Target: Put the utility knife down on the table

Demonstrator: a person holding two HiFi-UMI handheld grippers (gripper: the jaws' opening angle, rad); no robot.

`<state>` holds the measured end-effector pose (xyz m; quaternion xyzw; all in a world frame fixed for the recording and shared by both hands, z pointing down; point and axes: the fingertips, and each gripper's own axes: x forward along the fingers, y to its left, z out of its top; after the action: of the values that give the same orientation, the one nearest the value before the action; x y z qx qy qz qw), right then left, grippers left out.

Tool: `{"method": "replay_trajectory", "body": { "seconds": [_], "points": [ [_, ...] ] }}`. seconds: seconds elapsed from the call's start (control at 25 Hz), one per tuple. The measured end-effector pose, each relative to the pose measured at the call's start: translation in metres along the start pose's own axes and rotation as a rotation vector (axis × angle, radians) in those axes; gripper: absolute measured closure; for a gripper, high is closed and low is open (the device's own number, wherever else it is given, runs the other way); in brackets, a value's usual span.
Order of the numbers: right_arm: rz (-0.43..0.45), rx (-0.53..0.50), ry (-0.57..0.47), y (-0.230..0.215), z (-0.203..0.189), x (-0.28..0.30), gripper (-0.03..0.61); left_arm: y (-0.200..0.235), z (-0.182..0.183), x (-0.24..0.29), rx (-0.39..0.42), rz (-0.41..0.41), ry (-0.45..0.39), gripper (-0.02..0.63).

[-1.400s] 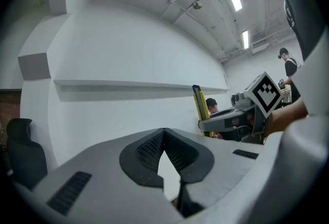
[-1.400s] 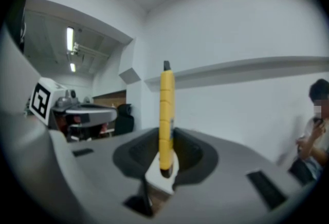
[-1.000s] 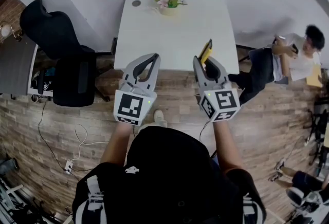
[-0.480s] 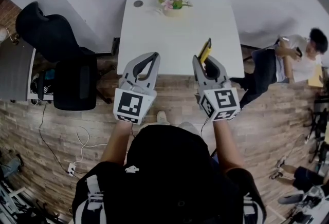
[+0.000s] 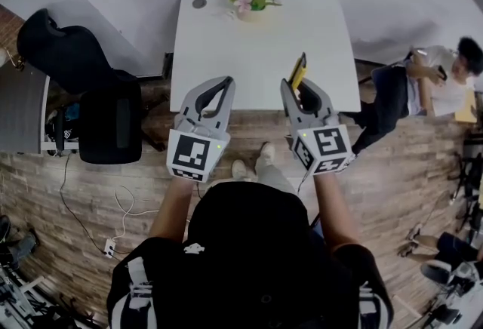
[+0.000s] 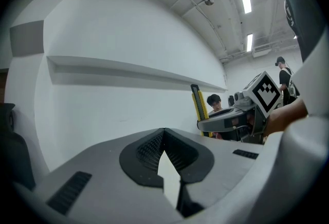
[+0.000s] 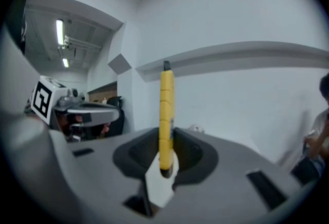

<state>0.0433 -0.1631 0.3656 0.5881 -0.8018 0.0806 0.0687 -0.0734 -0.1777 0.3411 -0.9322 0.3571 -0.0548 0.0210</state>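
The right hand-held gripper (image 5: 302, 97) is clamping the utility knife (image 5: 299, 72) by its lower end, so the yellow body is sticking up and forward out of the jaws. The knife is hanging in the air over the counter's (image 5: 256, 48) near edge, not touching it. The left hand-held gripper (image 5: 213, 97) is hovering just short of that same near edge with its tips together and nothing between them.

To do this well, I judge the person should be carrying the knife further in over the counter, toward its bare middle and well short of the flower pot (image 5: 247, 3) at its far edge. They should be tipping the knife toward flat and lowering it until its body is resting on the counter, and only then loosening the jaws. Letting go early is risking a bounce or a slide off the counter's near edge
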Motion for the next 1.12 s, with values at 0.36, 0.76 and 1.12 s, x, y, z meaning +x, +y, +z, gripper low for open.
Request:
{"method": "replay_trajectory", "body": {
  "seconds": [0.36,0.76,1.12],
  "points": [
    [0.036,0.004,0.041,-0.025,-0.012,0.02,0.476,0.0,-0.012,0.032,-0.019,0.021,0.025,0.6],
    [0.108,-0.013,0.123,-0.055,-0.04,0.051,0.476,0.001,-0.043,0.07,-0.06,0.073,0.091,0.6],
    [0.171,-0.043,0.235,-0.069,-0.075,0.073,0.476,0.0,-0.06,0.092,-0.075,0.09,0.139,0.6]
  ]
}}
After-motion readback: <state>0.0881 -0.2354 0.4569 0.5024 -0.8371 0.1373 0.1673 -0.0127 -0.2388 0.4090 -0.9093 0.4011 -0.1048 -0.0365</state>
